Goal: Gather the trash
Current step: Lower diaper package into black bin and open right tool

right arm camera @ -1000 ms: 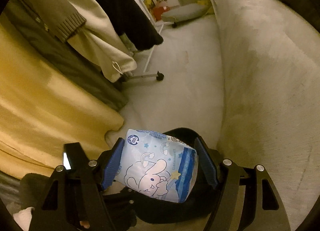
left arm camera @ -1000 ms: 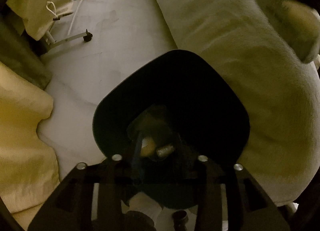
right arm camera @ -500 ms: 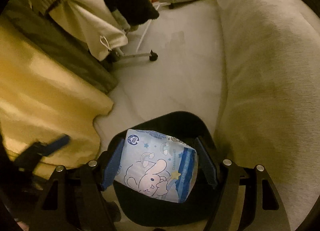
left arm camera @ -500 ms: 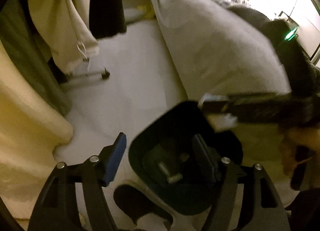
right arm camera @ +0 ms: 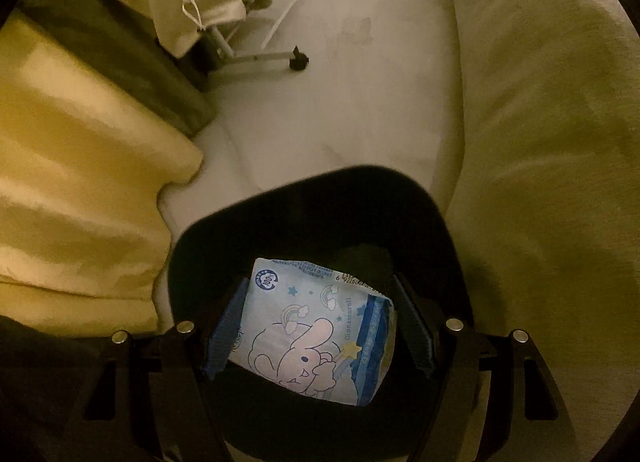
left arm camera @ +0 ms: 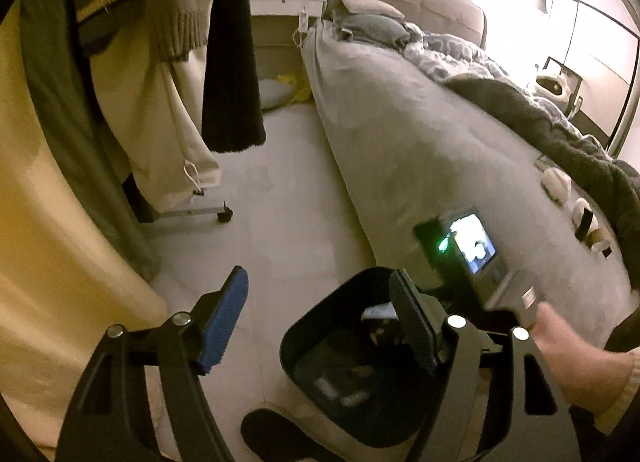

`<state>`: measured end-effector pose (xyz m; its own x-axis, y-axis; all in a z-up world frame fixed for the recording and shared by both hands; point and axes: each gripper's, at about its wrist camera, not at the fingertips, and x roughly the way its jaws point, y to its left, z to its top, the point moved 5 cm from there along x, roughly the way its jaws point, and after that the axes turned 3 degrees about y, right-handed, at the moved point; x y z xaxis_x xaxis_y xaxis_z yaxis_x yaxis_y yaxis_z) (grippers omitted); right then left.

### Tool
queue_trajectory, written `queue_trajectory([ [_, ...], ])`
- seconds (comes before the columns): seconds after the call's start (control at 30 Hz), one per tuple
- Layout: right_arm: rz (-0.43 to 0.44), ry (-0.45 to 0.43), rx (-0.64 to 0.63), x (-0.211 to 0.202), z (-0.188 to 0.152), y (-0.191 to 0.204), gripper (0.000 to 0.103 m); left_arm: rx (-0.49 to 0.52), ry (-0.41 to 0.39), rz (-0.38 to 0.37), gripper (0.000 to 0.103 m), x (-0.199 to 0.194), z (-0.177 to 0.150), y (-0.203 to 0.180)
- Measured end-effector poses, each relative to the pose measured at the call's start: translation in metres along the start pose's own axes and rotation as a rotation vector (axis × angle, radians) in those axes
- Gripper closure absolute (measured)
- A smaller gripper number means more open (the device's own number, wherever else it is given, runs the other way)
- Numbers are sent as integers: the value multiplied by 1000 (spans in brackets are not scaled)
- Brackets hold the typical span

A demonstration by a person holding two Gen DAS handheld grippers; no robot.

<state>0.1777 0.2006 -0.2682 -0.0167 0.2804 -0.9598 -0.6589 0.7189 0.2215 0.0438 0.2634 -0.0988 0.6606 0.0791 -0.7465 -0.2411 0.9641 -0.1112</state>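
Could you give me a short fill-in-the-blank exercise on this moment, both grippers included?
1. The right gripper is shut on a blue cartoon-rabbit ____, held over the bin.
2. The left gripper has its jaws ____, with nothing between them.
3. The black trash bin stands on the floor beside the ____.
4. The coats on the left hang from a wheeled ____.

Missing words: tissue pack; open; bed; clothes rack
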Motion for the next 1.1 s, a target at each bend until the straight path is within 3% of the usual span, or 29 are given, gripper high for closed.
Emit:
queue_trajectory([
  [0.6,-129,117,-90,46,-29,2,30,29,-120,-77,56,-43,28,-15],
  [0.7,-142,128,-110,48,-33,3,28,16,-131,-90,57,-47,33,-15],
  [0.87,-142,128,-126,46,-38,6,13,22,-168,-95,57,-60,42,-16],
  [1.1,-126,91,-160,30,-35,17,12,49,-210,-83,57,-72,53,-24],
])
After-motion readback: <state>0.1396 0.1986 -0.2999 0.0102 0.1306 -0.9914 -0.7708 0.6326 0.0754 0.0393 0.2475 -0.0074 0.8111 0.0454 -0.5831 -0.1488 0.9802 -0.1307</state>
